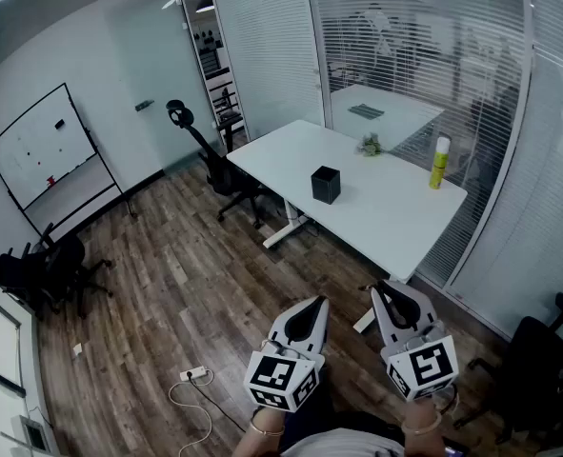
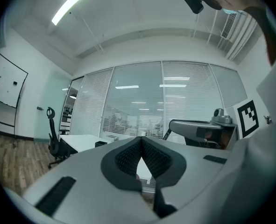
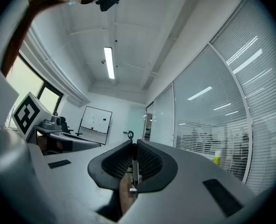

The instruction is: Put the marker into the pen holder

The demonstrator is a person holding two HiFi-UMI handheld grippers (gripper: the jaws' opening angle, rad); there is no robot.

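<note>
Stands well apart from the pen holder (image 1: pixel 325 185), with both tongs held close to the body, far on the near side of it. Holds the left gripper (image 2: pixel 141 141) closed, pads pressed together at the tips, with nothing between them. Holds the right gripper (image 3: pixel 133 147) closed too, on a thin dark stick with a pale end, most probably the marker (image 3: pixel 135 169). So: marker in the right tongs, far from the pen holder and not yet above it.

Pen holder black, square, upright, with open top, on a white table (image 1: pixel 395 227). Beyond the pen holder, a small plant (image 1: pixel 370 145); to the right of the pen holder, well apart, a yellow bottle (image 1: pixel 439 163).

Possible troubles, as a judgement only:
- Seems a narrow grip on a thin thing. May slide or turn between the pads on the way to the pen holder, and then arrive tilted.
- Looks a small opening. With a tilted marker, may hit the rim, then push or tip the pen holder, which appears light.
- If released too high above the pen holder, may bounce out and roll on the table.
- Better to arrive straight over the pen holder and open only when the lower end is inside.
- Cable on the floor (image 1: pixel 193 398), on the near side of the pen holder: could catch a foot.
</note>
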